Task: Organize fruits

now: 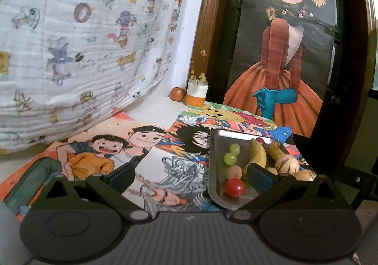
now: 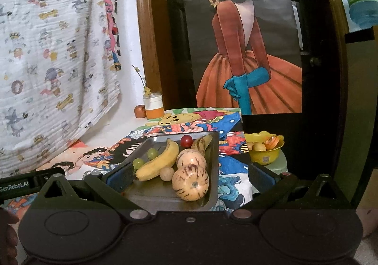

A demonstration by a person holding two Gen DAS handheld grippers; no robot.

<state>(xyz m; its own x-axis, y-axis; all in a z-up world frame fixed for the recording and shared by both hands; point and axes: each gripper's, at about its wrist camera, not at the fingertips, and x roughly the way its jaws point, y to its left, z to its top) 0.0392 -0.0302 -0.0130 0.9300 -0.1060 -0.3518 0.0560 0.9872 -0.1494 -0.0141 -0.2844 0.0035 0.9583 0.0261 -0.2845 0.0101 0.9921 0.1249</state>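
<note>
Both the left gripper (image 1: 189, 176) and right gripper (image 2: 190, 176) stand wide open, holding nothing, before the metal tray (image 2: 213, 170), which carries a banana (image 2: 160, 161) at centre, green grapes (image 2: 143, 158) at 10 o'clock and striped melons (image 2: 190, 182) at 4 o'clock.

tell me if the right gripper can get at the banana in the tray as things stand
Probably yes: the right gripper is open, the banana lies uncovered in the tray just ahead, though a striped melon crowds one side.
</note>
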